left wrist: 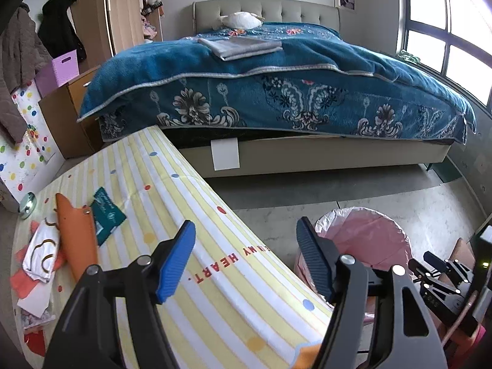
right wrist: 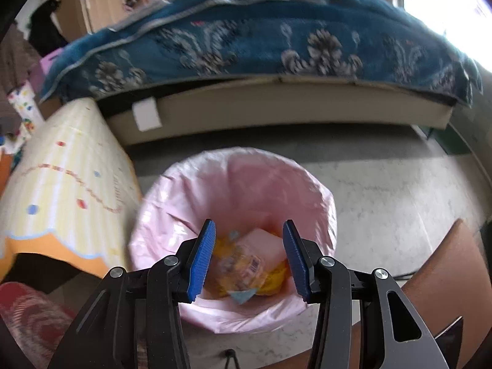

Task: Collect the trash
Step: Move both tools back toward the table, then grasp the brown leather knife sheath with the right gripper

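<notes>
Our right gripper [right wrist: 247,258] hangs over the pink-lined bin [right wrist: 233,190], jaws apart and empty; yellow wrappers [right wrist: 243,269] lie inside it. Our left gripper [left wrist: 246,259] gapes wide, empty, above the striped table [left wrist: 215,215], with more trash [left wrist: 43,252] at its far left.

Daylight from the window [left wrist: 442,21] at the right lights both views; its panes are blown out to white, and in the right wrist view the glare eats the upper right corner. The left wrist view is sharp and evenly bright, with soft shadow under the bed [left wrist: 276,70]. The right wrist view is smeared by motion: the bed, the striped surface [right wrist: 67,190] and the litter in the pink bin [right wrist: 233,178] are all blurred, while the tongs [right wrist: 247,259] stay crisp. Both pictures bow strongly at the edges, with dark vignetted corners.
</notes>
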Demonstrator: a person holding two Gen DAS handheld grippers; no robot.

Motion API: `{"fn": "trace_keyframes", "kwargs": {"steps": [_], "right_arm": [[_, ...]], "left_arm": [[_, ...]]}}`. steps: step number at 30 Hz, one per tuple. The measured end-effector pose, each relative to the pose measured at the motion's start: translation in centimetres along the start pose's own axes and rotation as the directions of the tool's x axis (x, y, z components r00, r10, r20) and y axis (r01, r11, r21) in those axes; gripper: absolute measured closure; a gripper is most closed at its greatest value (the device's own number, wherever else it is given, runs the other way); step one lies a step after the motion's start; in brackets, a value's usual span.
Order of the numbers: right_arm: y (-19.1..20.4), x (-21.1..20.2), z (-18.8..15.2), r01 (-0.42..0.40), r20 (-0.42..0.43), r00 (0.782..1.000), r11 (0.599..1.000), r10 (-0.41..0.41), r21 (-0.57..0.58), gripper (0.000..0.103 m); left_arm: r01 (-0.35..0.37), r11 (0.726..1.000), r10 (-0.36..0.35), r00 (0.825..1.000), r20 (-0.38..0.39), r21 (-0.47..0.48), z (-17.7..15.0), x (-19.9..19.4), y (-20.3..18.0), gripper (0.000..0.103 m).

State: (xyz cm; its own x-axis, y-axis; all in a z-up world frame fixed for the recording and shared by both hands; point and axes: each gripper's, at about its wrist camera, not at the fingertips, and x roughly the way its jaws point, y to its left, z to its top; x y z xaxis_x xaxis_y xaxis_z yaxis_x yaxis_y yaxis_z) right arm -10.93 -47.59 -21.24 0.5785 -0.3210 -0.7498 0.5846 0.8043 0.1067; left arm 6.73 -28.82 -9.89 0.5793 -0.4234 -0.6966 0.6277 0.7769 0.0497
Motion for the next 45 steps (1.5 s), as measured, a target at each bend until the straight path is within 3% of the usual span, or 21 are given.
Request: {"fn": "trace_keyframes", "kwargs": {"steps": [10, 19, 22, 27, 32, 38, 45], "right_arm": [[6.2, -7.3, 0.5, -0.148, 0.103, 0.981, 0.976, 0.166, -0.16, 0.056], [15.6, -11.6, -0.3, -0.272, 0.106, 0.938, 0.892, 0.329, -0.361, 0.044], [19.1, -12.4, -1.0, -0.311, 0.083, 0.92, 0.844, 0.382, -0.438, 0.042], [24.8, -12.8, -2.3, -0.378, 0.002, 0.89, 0.739, 0.457, -0.557, 0.038], [29.7, -12.5, -2.6, -0.377, -0.025, 0.885, 0.683, 0.465, -0.626, 0.036], [33.3, -11.8, -2.4, -0.374, -0.022, 0.884, 0.678, 0.466, -0.633, 0.035], [36.3, -8.6, 0.6, -0.395, -0.066, 0.891, 0.696, 0.449, -0.6, 0.035]], "left_arm": [[-0.043, 0.999, 0.044, 0.998, 0.051, -0.034, -2.0, -5.2, 2.7, 0.029], [-0.134, 0.982, 0.141, 0.989, 0.042, -0.13, -6.2, -10.0, 9.4, 0.02], [-0.183, 0.965, 0.189, 0.982, 0.015, -0.188, -8.1, -11.2, 12.6, 0.018], [-0.27, 0.914, 0.271, 0.962, -0.038, -0.304, -11.4, -12.9, 18.9, 0.017], [-0.343, 0.852, 0.336, 0.938, -0.09, -0.395, -14.2, -14.2, 24.0, 0.016], [-0.394, 0.808, 0.384, 0.916, -0.115, -0.437, -15.2, -14.7, 27.5, 0.016], [-0.404, 0.807, 0.398, 0.911, -0.107, -0.432, -13.0, -13.1, 29.8, 0.016]]}}
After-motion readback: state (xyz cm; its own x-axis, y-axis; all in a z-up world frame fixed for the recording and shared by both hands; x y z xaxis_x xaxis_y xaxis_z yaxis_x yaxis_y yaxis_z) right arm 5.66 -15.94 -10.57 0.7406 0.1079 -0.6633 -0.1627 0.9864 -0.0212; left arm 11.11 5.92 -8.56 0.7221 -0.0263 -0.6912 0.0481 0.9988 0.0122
